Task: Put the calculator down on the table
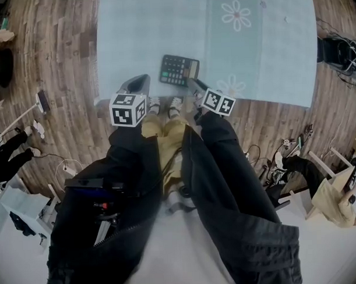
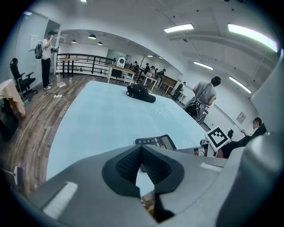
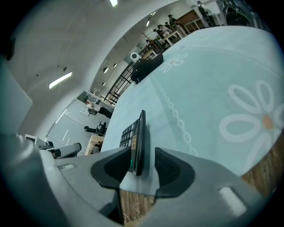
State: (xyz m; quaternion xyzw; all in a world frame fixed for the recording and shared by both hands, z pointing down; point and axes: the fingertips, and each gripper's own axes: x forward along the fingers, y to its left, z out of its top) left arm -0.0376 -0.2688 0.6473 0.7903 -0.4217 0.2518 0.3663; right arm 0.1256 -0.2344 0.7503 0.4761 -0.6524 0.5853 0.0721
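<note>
Two grippers sit at the near edge of a table (image 1: 262,54) spread with a pale blue cloth, one on either side of a dark calculator (image 1: 179,70).

Left of the calculator, and apart from it, is the left gripper (image 1: 142,80), with its marker cube (image 1: 128,109) nearer the person. In the left gripper view the left gripper (image 2: 141,150) has its ribbed pads pressed together at the tips with nothing held between them. The calculator (image 2: 156,142) lies just beyond them on the cloth, keys up.

The calculator itself lies on the cloth close to the table's near edge, its display end pointing right.

At the calculator's near right corner is the right gripper (image 1: 193,84), its cube (image 1: 218,102) just behind it. In the right gripper view the right gripper (image 3: 144,162) is released. The calculator (image 3: 135,137) stands edge-on between the parted pads, its key face close against one pad and a clear gap before the other.

Beyond the calculator, far across the table, lies a black bag (image 3: 146,66), and a white flower (image 1: 236,15) is printed on the cloth to its right.
</note>
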